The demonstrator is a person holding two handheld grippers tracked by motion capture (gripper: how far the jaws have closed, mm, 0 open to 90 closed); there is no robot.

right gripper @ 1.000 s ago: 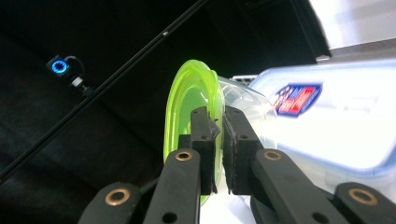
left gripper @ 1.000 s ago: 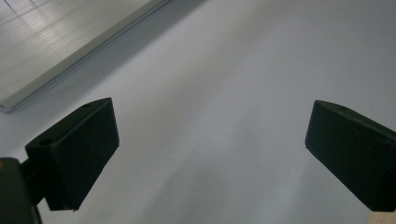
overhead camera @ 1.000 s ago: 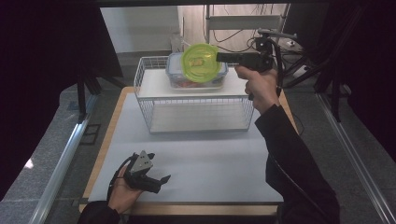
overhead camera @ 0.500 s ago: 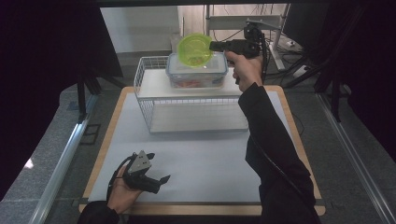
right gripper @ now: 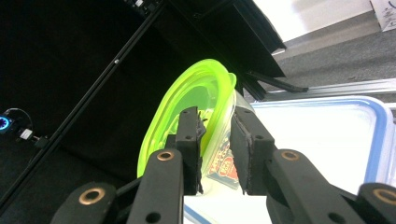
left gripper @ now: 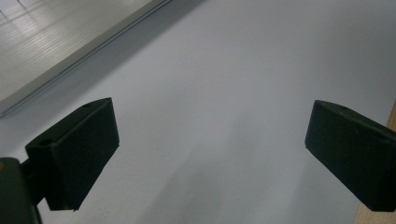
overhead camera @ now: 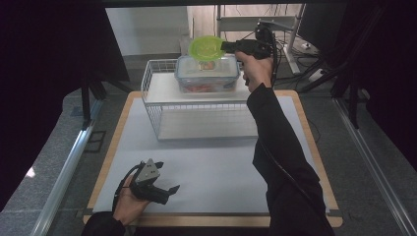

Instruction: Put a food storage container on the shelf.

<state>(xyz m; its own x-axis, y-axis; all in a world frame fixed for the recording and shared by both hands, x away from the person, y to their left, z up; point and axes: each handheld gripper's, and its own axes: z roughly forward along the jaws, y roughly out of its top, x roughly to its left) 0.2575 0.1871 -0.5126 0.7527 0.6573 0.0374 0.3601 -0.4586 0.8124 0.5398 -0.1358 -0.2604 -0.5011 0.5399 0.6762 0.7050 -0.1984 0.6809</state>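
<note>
The green-lidded tub (overhead camera: pixel 207 48), a small clear container with a lime lid and a printed label, hangs tilted in the air above the far end of the blue-rimmed storage box (overhead camera: pixel 207 73), which sits on top of the white wire rack (overhead camera: pixel 196 115) at the back of the worktop (overhead camera: pixel 216 167). The right gripper (right gripper: pixel 215 156) has it: in the right gripper view its jaws are nearly closed, pinching the tub's wall just under the lid rim, with the label showing between them and the box's white lid below. The left gripper (overhead camera: pixel 156 189) rests low on the near left of the worktop in the person's hand, its jaws spread wide with nothing between them but bare white surface. The step in hand looks like the carry, with the tub held over the box; whether it is being taken away or set down there cannot be told. The next move calls for levelling the tub, since it is tipped on edge, and keeping the pinch firm, because the hold is narrow and close to the rim.
</note>
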